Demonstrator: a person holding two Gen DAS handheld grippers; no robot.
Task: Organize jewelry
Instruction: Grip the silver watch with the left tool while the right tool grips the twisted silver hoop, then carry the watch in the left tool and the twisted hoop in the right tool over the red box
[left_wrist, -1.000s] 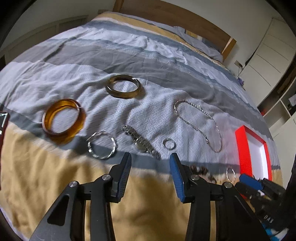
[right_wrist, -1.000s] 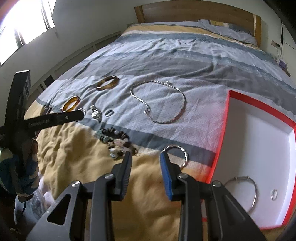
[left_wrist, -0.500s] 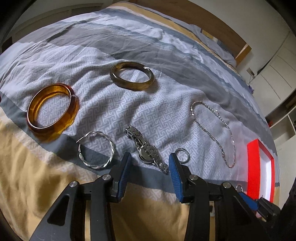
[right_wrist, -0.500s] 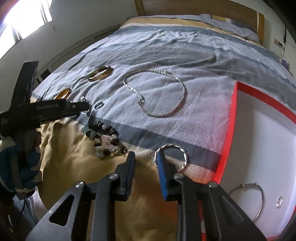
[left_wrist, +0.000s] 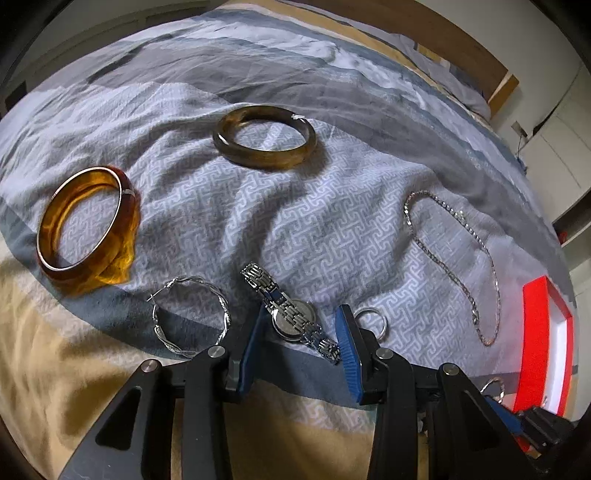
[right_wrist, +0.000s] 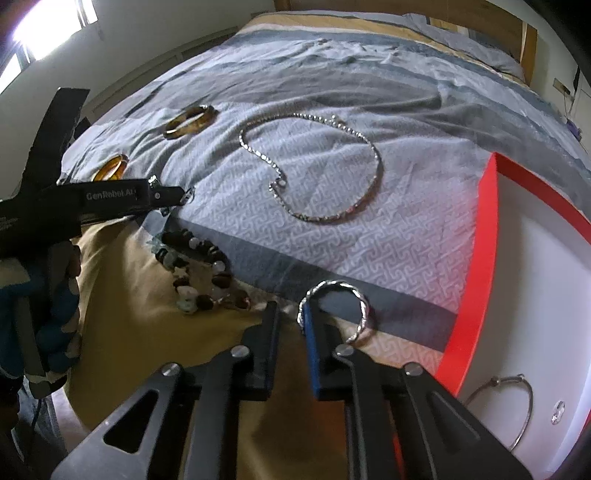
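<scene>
Left gripper (left_wrist: 300, 334) low over the bed (left_wrist: 280, 229), jaws open astride the silver watch (left_wrist: 291, 314), not clamped. Right gripper (right_wrist: 290, 325) jaws narrowly parted, blue pad at the twisted hoop earring (right_wrist: 338, 310) beside the red tray (right_wrist: 469, 295).

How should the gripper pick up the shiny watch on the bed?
Grip the watch across its round face, coming straight down from above. It lies flat, its band running diagonally, and the open left gripper already straddles the face, one finger on each side. The floppy band would probably slip.
</scene>
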